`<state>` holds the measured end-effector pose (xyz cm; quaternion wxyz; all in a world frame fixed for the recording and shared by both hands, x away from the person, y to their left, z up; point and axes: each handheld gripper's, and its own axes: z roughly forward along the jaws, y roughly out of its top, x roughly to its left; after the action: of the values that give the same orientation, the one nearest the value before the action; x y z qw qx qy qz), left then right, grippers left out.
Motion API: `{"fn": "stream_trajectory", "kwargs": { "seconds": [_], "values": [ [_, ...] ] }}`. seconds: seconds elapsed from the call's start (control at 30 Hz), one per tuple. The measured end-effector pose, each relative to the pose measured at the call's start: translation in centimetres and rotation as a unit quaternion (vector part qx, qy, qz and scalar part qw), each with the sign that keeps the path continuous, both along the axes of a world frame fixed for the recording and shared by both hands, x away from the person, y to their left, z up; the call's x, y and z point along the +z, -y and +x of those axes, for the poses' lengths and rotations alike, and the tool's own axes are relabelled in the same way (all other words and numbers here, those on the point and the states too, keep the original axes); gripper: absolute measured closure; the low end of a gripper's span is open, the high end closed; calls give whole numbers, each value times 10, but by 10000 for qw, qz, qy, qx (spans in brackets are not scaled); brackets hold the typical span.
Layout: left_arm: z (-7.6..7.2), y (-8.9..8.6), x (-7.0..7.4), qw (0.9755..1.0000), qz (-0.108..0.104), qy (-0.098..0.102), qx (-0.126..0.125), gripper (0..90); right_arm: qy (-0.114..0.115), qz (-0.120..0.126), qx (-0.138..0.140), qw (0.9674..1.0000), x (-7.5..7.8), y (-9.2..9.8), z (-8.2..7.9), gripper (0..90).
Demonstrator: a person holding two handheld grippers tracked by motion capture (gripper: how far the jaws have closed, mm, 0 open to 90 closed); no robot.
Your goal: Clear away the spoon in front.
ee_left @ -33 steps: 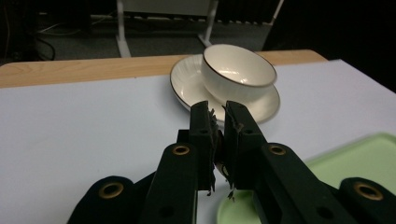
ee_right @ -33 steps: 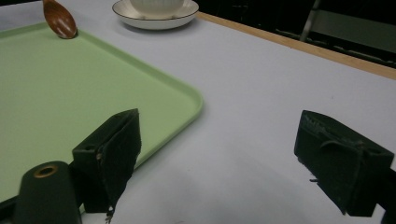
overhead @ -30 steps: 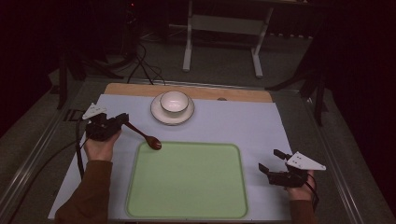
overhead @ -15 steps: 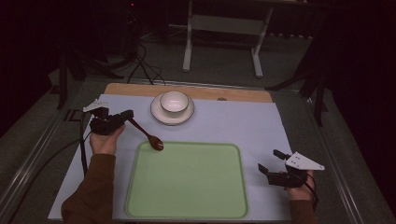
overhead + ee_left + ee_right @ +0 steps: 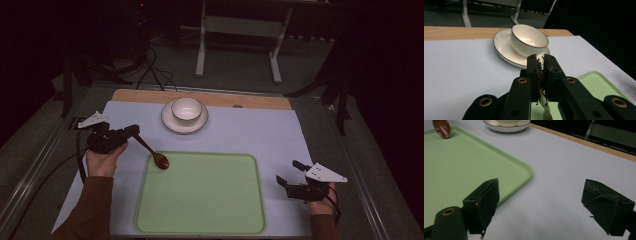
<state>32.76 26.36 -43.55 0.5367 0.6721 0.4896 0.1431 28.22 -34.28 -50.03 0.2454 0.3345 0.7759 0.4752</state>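
spoon (image 5: 151, 151) first: a dark brown wooden spoon, its handle pinched between the pressed-together jaws of the left hand-held gripper (image 5: 131, 132), its oval bowl hanging over the near-left corner of the green tray (image 5: 200, 220). whether the bowl touches the tray rim i cannot tell. in the left gripper view the handle (image 5: 545, 110) is mostly hidden between the black jaws, with a pale sliver showing low down. compared with a second ago, the left hand-held gripper has lifted a little and shifted toward the tray, carrying the spoon's bowl from the pale sheet to the tray's corner.

further right and toward the back, a cream cup (image 5: 186, 108) with a thin dark rim sits in a round ribbed saucer (image 5: 170, 122) on the surface (image 5: 260, 130), which is covered by a smooth pale lilac sheet with a wooden strip along its far edge. the tray is a smooth rounded rectangle with a raised lip, its near edge cut off at the bottom of the high view.

at the far right, the right hand-held gripper (image 5: 288, 173) rests beside the tray with jaws spread wide and nothing between them, unmoved since earlier.
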Motion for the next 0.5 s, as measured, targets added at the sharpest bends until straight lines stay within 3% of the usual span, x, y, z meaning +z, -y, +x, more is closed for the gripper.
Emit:
{"fn": "stream_trajectory", "kwargs": {
  "seconds": [0.3, 0.5],
  "values": [
    [-21, 0, 5, 9995, 159, -55, -260, 838, -1, -6, -4, 10000, 0, 0, 0, 146],
    [-27, -3, 4, 9981, 189, -338, -473, 838, 8, -10, 1, 10000, 0, 0, 0, 145]
  ]
}}
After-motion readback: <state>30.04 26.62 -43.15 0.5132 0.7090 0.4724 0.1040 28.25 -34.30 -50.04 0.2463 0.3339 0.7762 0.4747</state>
